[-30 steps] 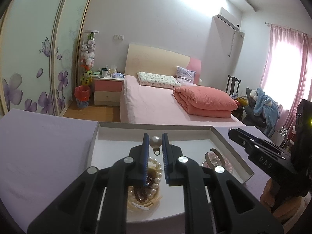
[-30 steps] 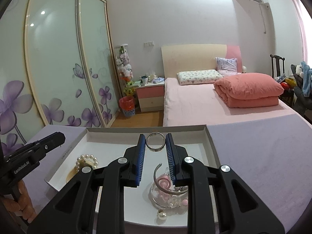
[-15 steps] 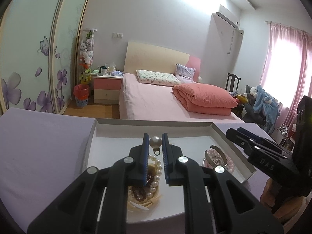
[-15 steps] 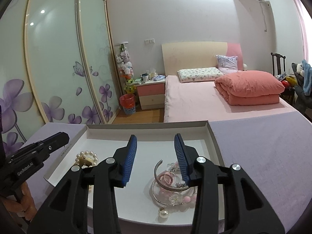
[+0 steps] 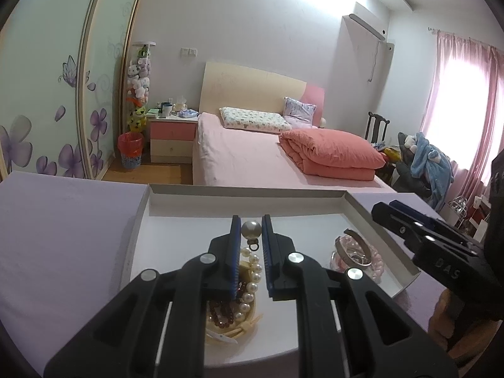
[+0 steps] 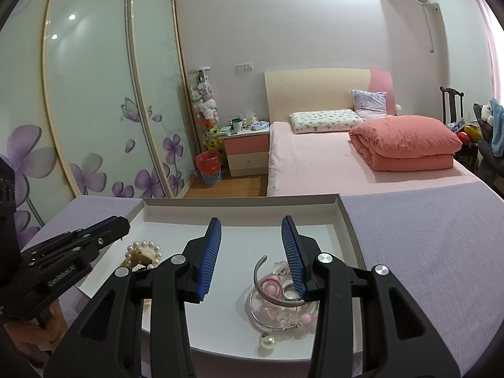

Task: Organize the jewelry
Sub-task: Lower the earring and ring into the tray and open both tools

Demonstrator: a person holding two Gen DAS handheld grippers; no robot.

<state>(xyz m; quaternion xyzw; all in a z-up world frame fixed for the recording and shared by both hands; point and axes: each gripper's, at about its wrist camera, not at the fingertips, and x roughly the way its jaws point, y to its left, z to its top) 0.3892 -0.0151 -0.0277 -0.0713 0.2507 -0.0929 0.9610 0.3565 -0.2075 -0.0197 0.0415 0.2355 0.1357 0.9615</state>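
Bedroom backdrop, lilac-covered table (image 6: 425,236) carrying shallow white tray (image 5: 220,190). Pearl earring (image 5: 251,231) pinched between left gripper (image 5: 250,225) pads, held above tray's near-left area over pearl bracelet (image 5: 250,278) and dark bead string (image 5: 222,312). Right gripper (image 6: 251,230) parted, nothing between pads, hovering over tray's right side above pink bead bangles (image 6: 277,302) with silver ring (image 6: 291,294); loose pearl (image 6: 267,342) by near edge.
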